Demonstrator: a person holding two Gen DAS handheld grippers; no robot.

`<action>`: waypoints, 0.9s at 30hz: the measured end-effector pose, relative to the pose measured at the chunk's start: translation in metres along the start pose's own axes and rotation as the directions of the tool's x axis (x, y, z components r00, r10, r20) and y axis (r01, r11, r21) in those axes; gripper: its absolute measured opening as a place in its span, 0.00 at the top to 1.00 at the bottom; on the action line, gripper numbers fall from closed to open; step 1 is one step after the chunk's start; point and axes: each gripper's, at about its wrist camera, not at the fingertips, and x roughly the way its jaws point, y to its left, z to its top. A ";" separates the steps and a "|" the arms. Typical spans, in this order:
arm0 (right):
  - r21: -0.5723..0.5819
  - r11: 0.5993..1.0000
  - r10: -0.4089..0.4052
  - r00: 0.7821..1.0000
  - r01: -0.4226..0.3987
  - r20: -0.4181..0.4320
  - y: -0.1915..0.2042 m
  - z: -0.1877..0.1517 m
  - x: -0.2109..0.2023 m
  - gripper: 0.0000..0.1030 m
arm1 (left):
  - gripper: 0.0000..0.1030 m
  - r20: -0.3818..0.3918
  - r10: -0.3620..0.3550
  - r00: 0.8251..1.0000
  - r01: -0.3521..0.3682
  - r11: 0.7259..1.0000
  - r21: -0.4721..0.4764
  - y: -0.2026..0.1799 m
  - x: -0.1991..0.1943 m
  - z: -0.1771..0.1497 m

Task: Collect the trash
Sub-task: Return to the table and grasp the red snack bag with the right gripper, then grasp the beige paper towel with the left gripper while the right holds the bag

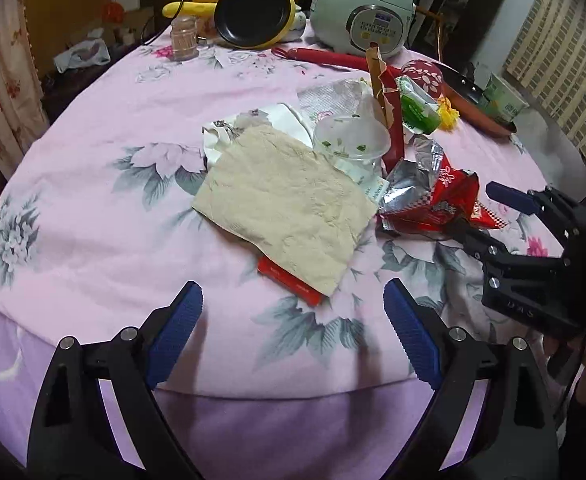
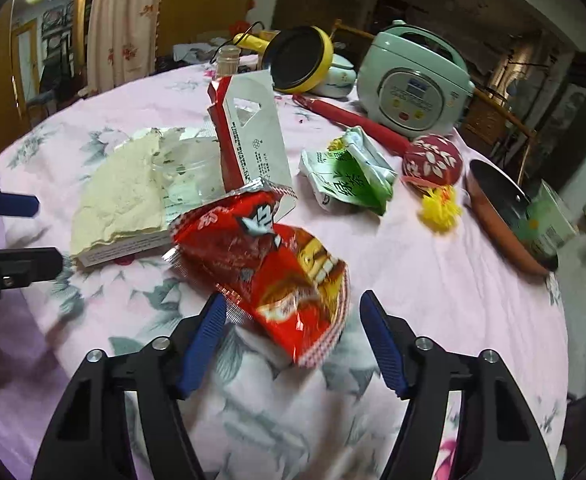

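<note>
Trash all on desk (image 1: 93,184), nothing collected. Left tool (image 1: 293,320) spread, empty; right tool (image 2: 293,332) spread astride red wrapper (image 2: 269,264) (no pinch yet).

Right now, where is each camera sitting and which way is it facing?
Left wrist: on the left gripper, angled down at the beige crumpled paper napkin on the pink floral tablecloth; its own blue-padded fingers, open, and the right gripper at the right edge show.
Right wrist: on the right gripper, angled down at the red crinkled snack bag; its open fingers straddle the bag's near end, and the left gripper shows at the left edge.
Shared: napkin, snack bag, pale green rice cooker.
</note>
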 end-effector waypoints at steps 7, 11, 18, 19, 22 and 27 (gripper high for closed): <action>-0.015 0.999 0.047 0.997 -0.048 -0.057 -0.001 0.011 0.028 0.65 | 0.13 -0.045 -0.014 0.999 0.012 0.999 -0.044 0.015 0.012 0.002; 0.054 0.995 0.083 0.996 -0.081 -0.026 -0.008 0.006 0.015 0.70 | 0.13 -0.060 -0.031 0.998 0.026 0.996 -0.085 0.023 0.013 0.002; 0.235 0.970 0.052 0.997 -0.066 0.064 -0.033 -0.023 -0.032 0.75 | 0.13 -0.081 -0.064 0.995 0.059 0.996 -0.068 0.013 0.018 0.007; 0.259 0.964 0.045 0.996 -0.065 0.083 -0.037 -0.028 -0.038 0.75 | 0.13 -0.089 -0.076 0.993 0.068 0.993 -0.092 0.016 0.022 0.010; 0.320 0.941 0.072 0.989 -0.110 0.129 -0.048 -0.038 -0.042 0.75 | 0.13 -0.095 -0.124 0.988 0.102 0.973 -0.207 0.031 0.029 0.020; 0.353 0.924 0.105 0.986 -0.145 0.129 -0.058 -0.044 -0.033 0.75 | 0.14 -0.135 -0.175 0.975 0.124 0.939 -0.321 0.045 0.039 0.033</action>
